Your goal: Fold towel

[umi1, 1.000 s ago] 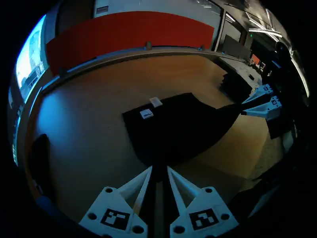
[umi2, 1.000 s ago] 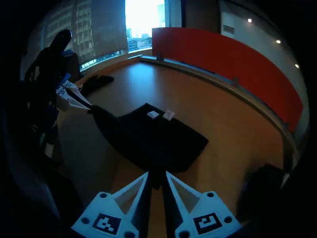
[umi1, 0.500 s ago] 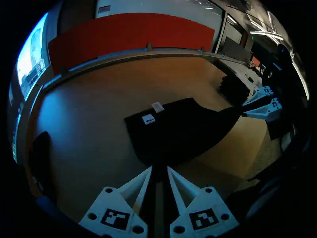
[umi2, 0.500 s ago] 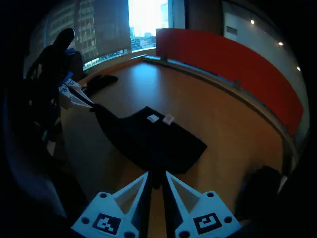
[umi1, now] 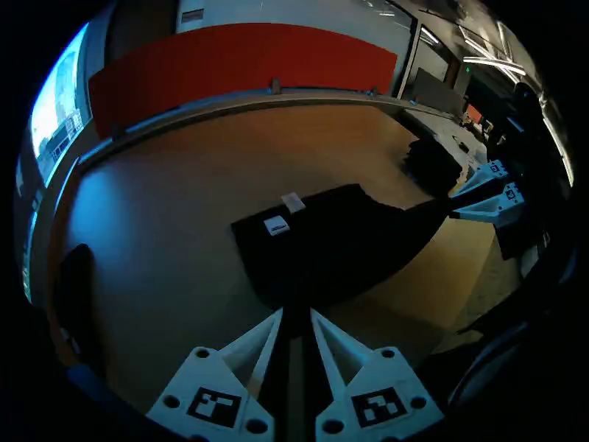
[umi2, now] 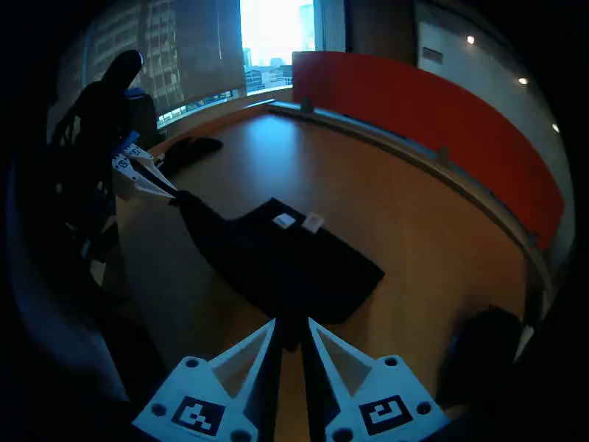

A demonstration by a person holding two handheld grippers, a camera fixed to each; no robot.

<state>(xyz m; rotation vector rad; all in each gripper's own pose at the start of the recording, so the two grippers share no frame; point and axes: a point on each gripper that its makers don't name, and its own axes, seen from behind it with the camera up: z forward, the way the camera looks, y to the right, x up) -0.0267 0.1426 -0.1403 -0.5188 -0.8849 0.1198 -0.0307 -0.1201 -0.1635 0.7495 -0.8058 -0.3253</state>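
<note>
Towel (umi1: 331,243): dark, spread on the table (umi1: 162,221) at centre frame; two corners lifted, the rest lying flat

Left gripper (umi1: 297,314): closed on a towel corner at the bottom of the left gripper view. Dark cloth is seen running into the narrow gap between the fingers. The same gripper is seen at upper left of the right gripper view, with a peaked corner drawn up to its tips

Right gripper (umi2: 292,323): likewise clamped on a corner at the bottom of its own view. It is noted at right of the left gripper view, where the cloth is pulled taut to it. In this dim light the pinch depth is probably shallow, though it cannot be judged surely

Risks:
- a corner could be lost if the lift is made fast, since little cloth appears held
- the fold could land skewed if the two corners are carried unevenly
- the flat part could be dragged across the smooth table instead of folded over

Writing: two white tags (umi1: 277,225) are seen on the towel, too small to be read. Square black-and-white markers (umi1: 215,407) are fixed on the fingers; no words are made out
</note>
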